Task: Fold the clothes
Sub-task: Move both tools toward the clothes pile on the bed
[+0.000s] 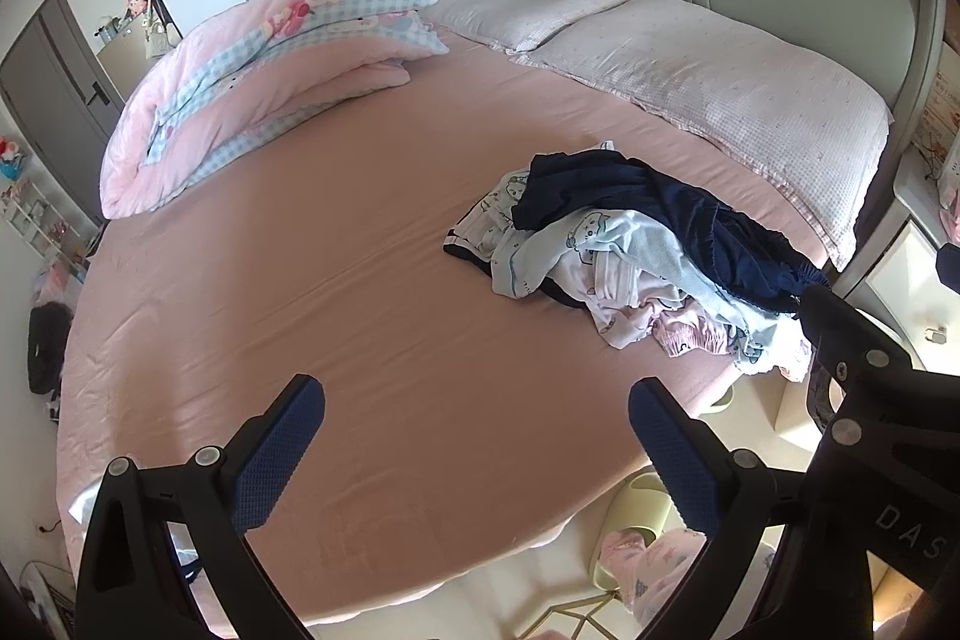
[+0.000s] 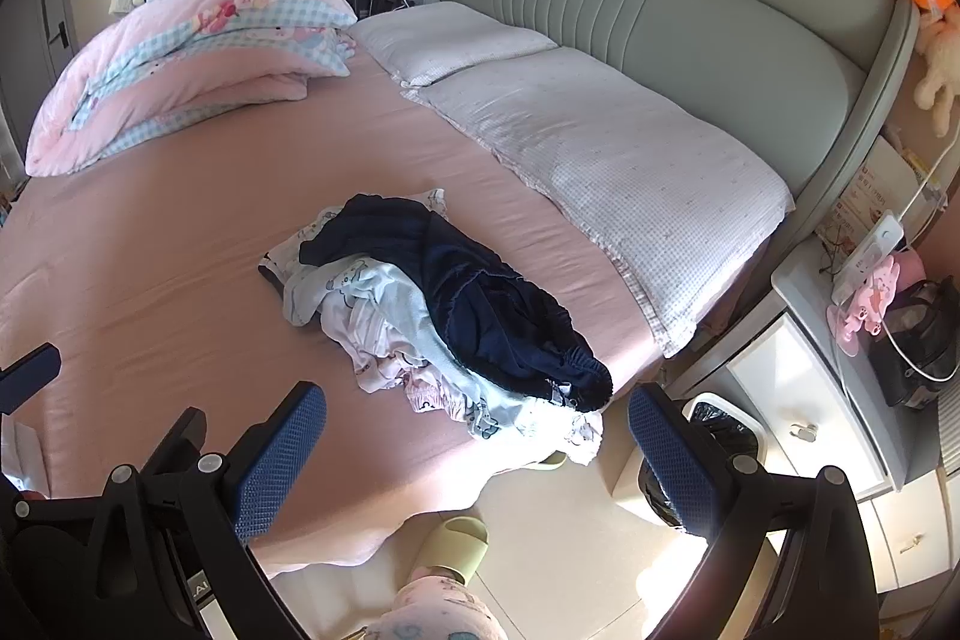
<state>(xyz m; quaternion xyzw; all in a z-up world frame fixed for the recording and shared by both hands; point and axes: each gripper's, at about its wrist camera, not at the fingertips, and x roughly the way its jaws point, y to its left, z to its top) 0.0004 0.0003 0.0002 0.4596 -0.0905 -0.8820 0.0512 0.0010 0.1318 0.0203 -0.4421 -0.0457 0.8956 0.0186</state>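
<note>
A heap of clothes [image 1: 636, 268] lies on the pink bed sheet [image 1: 336, 280] near the bed's right edge. A dark navy garment [image 2: 480, 298] drapes over pale blue and white printed pieces [image 2: 384, 316]. My left gripper [image 1: 477, 460] hovers open above the bare sheet, short of the heap and to its left, nothing between its blue pads. My right gripper [image 2: 477, 460] is open too, above the bed's near corner, with the heap just beyond its fingertips. Part of the right gripper's black frame [image 1: 852, 358] shows at the right of the left wrist view.
A folded pink and blue quilt [image 1: 264, 82] sits at the far left of the bed, two pillows [image 1: 690, 76] along the grey headboard [image 2: 690, 10]. A white nightstand [image 2: 840, 388] and a bin with a black bag [image 2: 708, 460] stand right of the bed. A slippered foot [image 2: 450, 550] is below.
</note>
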